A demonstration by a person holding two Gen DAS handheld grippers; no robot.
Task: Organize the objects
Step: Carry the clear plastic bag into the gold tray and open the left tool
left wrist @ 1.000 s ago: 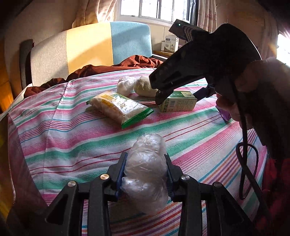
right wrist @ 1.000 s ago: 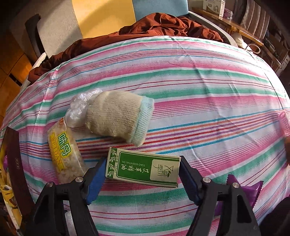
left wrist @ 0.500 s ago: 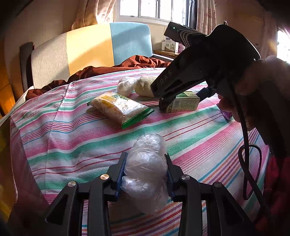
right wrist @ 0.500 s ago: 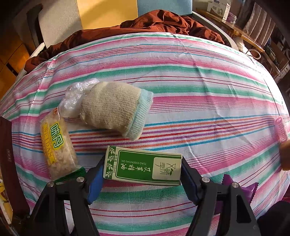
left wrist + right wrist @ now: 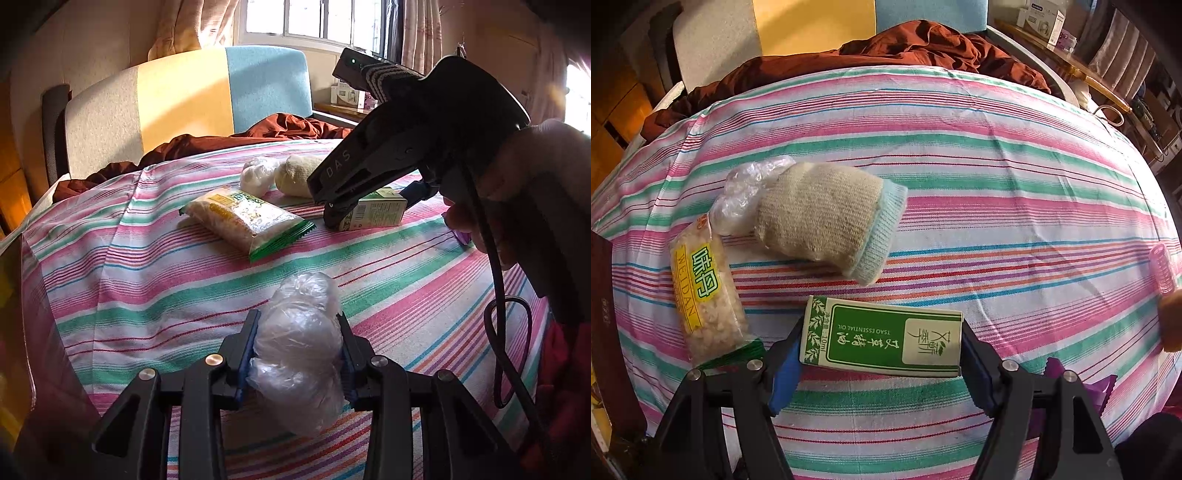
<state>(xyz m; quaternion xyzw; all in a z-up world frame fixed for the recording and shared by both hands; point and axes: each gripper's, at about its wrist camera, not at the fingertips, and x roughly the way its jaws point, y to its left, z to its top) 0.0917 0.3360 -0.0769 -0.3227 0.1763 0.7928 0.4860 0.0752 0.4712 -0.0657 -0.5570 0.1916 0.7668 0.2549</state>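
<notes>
Left tongs [image 5: 297, 354]: they pinch a clear plastic bag [image 5: 301, 347] with soft white lumps inside. The bag is held tight on both sides and sits just above the striped cloth [image 5: 147, 266].
Right tongs [image 5: 881, 347]: they point steeply down, and a green box [image 5: 882, 336] is between the blue pads [image 5: 785, 365]. The pads touch both short ends of the box. It looks like a grip, and the box seems to rest on the cloth.
Long side of the box: it runs across, from one pad to the other. So the tongs hold it by its ends, not by its flat faces.
Which hand is nearer: the right one is right on the box. The left one is well apart from it and already full.
Other things on the bed: a snack pack [image 5: 705, 295] lies just left of the box. A knit sock [image 5: 827, 221] lies just behind the box, with another clear bag [image 5: 746, 195] touching its far end.
Next move, I think: lift the box straight up, so it does not bump the sock or the snack pack.
What could go wrong: the box is held by its ends only, so it may tip or slip.
</notes>
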